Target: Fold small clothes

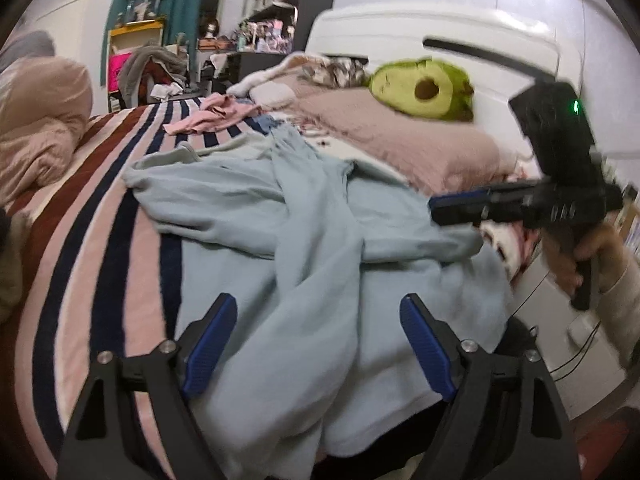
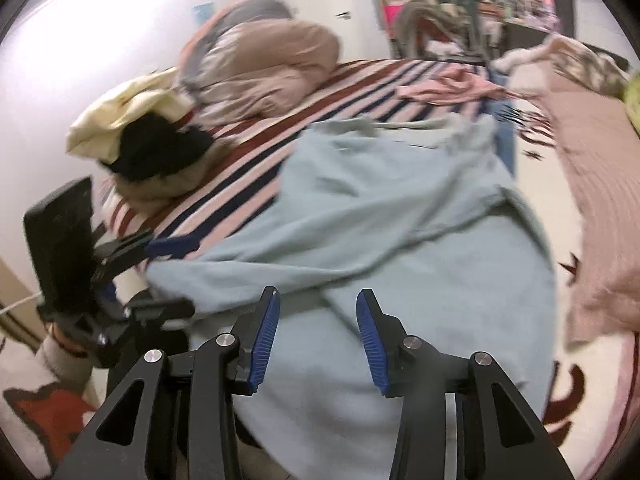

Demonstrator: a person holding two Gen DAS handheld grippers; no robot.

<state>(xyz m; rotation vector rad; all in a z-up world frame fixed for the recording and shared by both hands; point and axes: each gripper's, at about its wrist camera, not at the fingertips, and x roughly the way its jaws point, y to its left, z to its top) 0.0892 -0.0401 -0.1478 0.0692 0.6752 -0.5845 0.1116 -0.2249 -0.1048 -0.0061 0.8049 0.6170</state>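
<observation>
A pale blue long-sleeved garment (image 1: 312, 240) lies spread on the striped bedspread (image 1: 100, 208), its sleeves crossed over the body. My left gripper (image 1: 318, 312) is open and empty, hovering over the garment's near hem. My right gripper (image 2: 316, 304) is open and empty above the same garment (image 2: 380, 216). In the left wrist view the right gripper (image 1: 436, 204) shows from the side at the garment's right edge. In the right wrist view the left gripper (image 2: 160, 246) shows at the garment's left edge.
A pink garment (image 1: 216, 118) lies crumpled farther up the bed. A beige duvet (image 1: 36, 128) is bunched at the left. An avocado plush (image 1: 424, 90) rests on a pink blanket (image 1: 400, 136) at the right. Yellow and black clothes (image 2: 136, 136) are piled by the wall.
</observation>
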